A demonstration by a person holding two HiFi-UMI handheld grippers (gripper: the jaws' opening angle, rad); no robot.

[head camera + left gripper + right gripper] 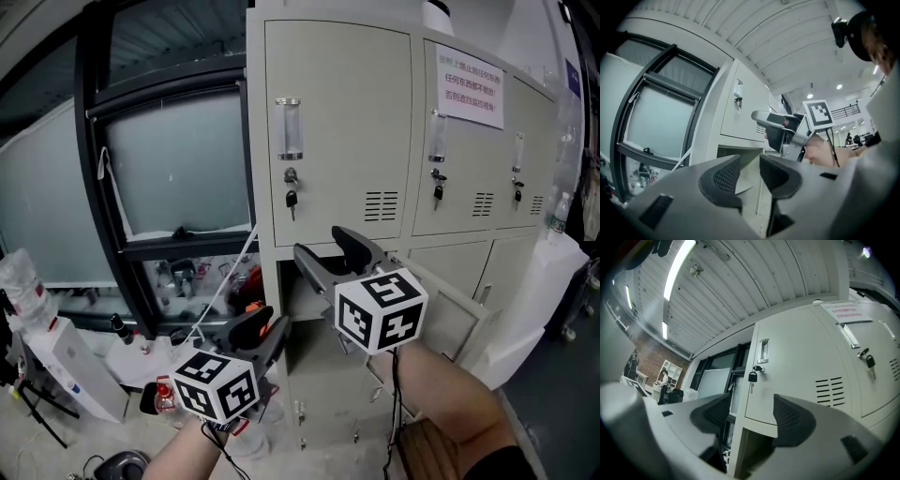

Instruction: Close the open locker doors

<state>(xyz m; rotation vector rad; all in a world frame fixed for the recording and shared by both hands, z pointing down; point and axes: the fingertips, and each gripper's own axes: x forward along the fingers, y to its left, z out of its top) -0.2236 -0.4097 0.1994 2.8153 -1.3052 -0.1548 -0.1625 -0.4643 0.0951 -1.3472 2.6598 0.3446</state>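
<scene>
- The grey lockers (337,112) stand right in front of me; every door in the top row is shut.
- A dark-framed window (178,159) with frosted glass sits just to the left of the lockers.
- Under the top-left door one compartment (309,292) stands open. Its door (455,314) is swung out toward me on the right side, past my right forearm.
- My right gripper (319,242) is held in front of the top edge of that open compartment. Its jaws are spread wide with nothing between them, and it touches neither the door nor the frame.
- My left gripper (267,323) is lower and further left, near the left edge of the open compartment. Its jaws stand a little apart and are empty too.
- A white notice (469,84) with red print is stuck on the second top door.
- A key (292,199) hangs from the lock of the top-left door.
</scene>
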